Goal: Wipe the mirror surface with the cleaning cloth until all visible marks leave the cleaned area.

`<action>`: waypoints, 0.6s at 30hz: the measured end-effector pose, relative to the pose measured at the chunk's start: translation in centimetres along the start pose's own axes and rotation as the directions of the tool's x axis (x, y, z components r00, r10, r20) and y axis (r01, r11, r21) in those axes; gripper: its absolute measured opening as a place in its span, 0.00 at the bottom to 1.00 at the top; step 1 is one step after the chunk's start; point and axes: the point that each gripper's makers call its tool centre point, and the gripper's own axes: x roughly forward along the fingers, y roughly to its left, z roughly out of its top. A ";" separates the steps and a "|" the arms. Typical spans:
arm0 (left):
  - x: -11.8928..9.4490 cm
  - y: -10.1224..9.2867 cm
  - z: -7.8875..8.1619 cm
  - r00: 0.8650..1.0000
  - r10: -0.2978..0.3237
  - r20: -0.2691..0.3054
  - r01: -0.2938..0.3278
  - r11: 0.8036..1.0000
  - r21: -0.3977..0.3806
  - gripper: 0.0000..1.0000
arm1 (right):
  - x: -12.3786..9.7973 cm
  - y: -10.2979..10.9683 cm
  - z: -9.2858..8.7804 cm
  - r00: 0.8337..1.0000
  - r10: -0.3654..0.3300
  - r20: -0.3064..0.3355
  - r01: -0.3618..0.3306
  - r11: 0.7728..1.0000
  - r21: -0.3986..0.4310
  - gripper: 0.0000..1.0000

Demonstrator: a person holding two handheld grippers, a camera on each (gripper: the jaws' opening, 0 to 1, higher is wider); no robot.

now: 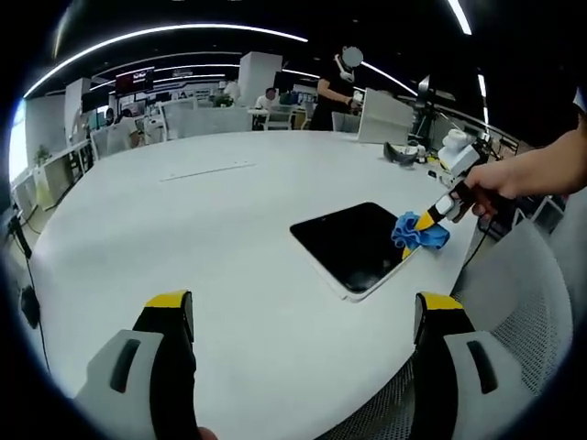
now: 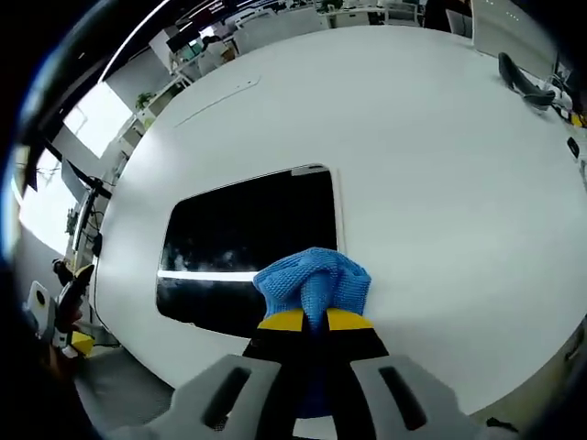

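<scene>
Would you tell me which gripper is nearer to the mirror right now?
Right. The right gripper holds the blue cloth at the mirror edge; the left gripper hangs open, well back from it.

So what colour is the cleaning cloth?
The cloth is blue, clearest in the right gripper view, clamped in the right gripper.

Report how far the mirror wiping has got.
Done: the right gripper is shut on the blue cloth, pressed at the mirror edge. In hand: wiping there. Left: hazy smudges show on the glass left of the cloth, so most of the surface looks unwiped. The left gripper hangs open above the white table.
</scene>
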 end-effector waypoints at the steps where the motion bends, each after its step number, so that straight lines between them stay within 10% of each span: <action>1: 0.0 0.0 0.0 1.000 0.001 -0.002 -0.001 1.000 0.002 0.99 | 0.0 0.0 -0.1 1.000 0.001 -0.002 -0.001 1.000 0.005 0.01; 18: 0.2 -0.6 -0.5 0.999 -0.025 -0.029 0.025 1.000 0.009 0.99 | -0.1 0.0 -0.5 1.000 -0.002 -0.010 0.003 0.998 0.061 0.01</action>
